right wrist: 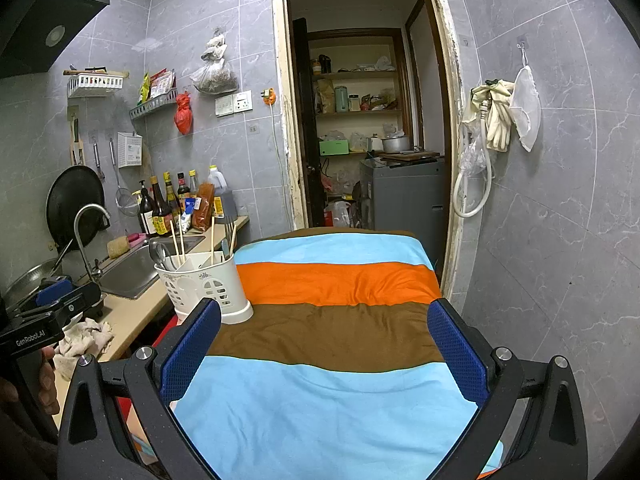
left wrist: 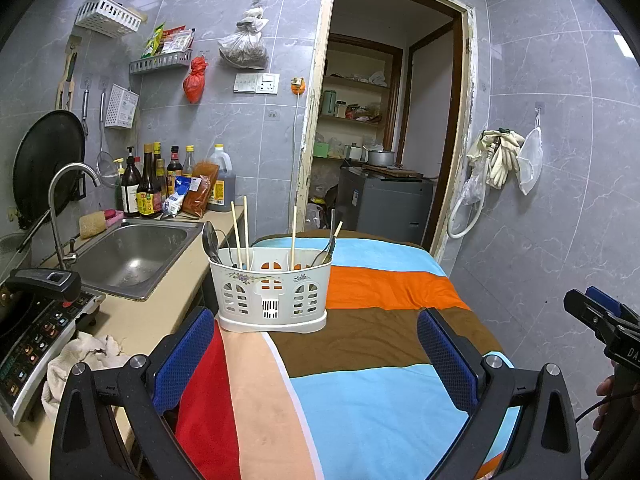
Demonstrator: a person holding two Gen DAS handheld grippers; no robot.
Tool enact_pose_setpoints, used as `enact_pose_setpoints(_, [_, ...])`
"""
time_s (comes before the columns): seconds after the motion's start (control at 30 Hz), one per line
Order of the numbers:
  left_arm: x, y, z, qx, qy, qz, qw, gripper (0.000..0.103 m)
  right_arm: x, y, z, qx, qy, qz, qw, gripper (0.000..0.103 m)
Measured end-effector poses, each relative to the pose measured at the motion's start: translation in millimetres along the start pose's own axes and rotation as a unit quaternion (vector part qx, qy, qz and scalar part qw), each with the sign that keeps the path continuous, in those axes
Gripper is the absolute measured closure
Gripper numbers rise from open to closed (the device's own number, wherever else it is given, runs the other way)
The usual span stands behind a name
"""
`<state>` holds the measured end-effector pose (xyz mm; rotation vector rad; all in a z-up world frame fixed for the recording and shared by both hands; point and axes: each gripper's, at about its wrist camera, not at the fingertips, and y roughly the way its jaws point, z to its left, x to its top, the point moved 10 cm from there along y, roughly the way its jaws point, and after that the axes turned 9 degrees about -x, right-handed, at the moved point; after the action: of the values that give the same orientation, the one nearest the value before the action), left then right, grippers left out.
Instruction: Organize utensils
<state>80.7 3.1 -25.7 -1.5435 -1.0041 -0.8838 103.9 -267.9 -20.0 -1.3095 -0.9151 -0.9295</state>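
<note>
A white plastic utensil holder (left wrist: 272,292) stands on the striped cloth (left wrist: 376,280) near the table's left edge. Several wooden chopsticks (left wrist: 237,234) and a few dark spoons (left wrist: 210,240) stick up out of it. My left gripper (left wrist: 316,352) is open just in front of the holder, with nothing between its blue pads. In the right wrist view the holder (right wrist: 204,284) sits ahead to the left, and my right gripper (right wrist: 324,356) is open and empty over the cloth (right wrist: 340,284). The right gripper's black body (left wrist: 604,320) shows at the left view's right edge.
To the left a counter holds a steel sink (left wrist: 136,256), a curved faucet (left wrist: 60,200), sauce bottles (left wrist: 152,188), an induction cooker (left wrist: 36,332) and a crumpled rag (left wrist: 84,356). An open doorway (left wrist: 384,128) lies behind the table. Gloves (left wrist: 500,152) hang on the right wall.
</note>
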Motion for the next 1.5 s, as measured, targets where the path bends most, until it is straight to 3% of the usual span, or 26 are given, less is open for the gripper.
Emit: enact_pose_setpoints(1.5, [-3.8,3.1,6.7,0.0,0.005,0.004,1.0,0.001,0.1,0.3,0.6,0.0,0.0,0.004,1.0,0.002])
